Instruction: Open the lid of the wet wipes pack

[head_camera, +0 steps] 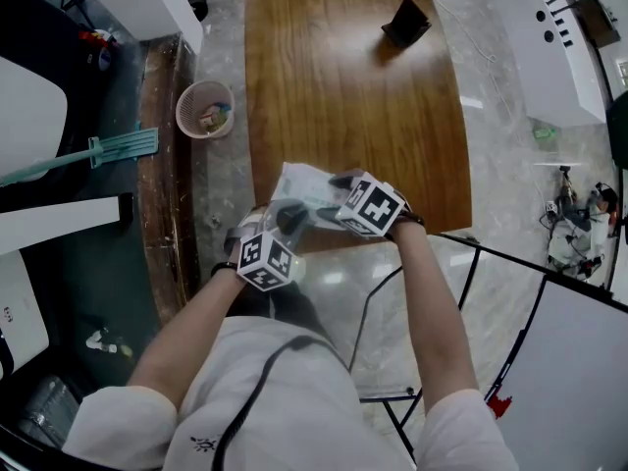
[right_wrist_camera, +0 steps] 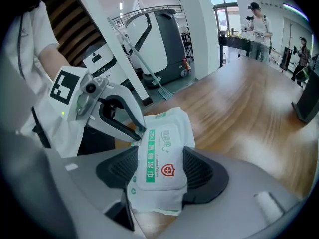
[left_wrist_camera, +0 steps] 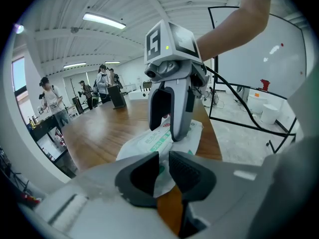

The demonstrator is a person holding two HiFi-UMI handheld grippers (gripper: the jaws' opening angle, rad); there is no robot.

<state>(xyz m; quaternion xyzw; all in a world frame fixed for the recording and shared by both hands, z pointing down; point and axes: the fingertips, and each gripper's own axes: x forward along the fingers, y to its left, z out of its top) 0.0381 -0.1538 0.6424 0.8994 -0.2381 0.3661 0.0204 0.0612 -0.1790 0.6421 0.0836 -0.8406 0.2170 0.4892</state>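
Fingers [right_wrist_camera: 202,172] of the right gripper [right_wrist_camera: 159,172] stand fairly wide apart and clamp the wet wipes pack [right_wrist_camera: 164,128] across its width. One ribbed pad presses on each long side, level with the lid [right_wrist_camera: 160,158]. That lid, white with a green strip and a red shield mark, lies flat and closed on top of the pack. In the right gripper view the pack runs from 6 o'clock toward 12 o'clock, and the left gripper [left_wrist_camera: 165,169] reaches its far end from 10 o'clock. Its fingers [left_wrist_camera: 188,169] are nearly together, pinching the thin sealed edge of the pack's film between the pads. In the left gripper view the rest of the pack stretches toward 12 o'clock, where the right gripper straddles it. In the head view the pack sits between both grippers at the 6 o'clock edge of the wooden table [head_camera: 334,96].
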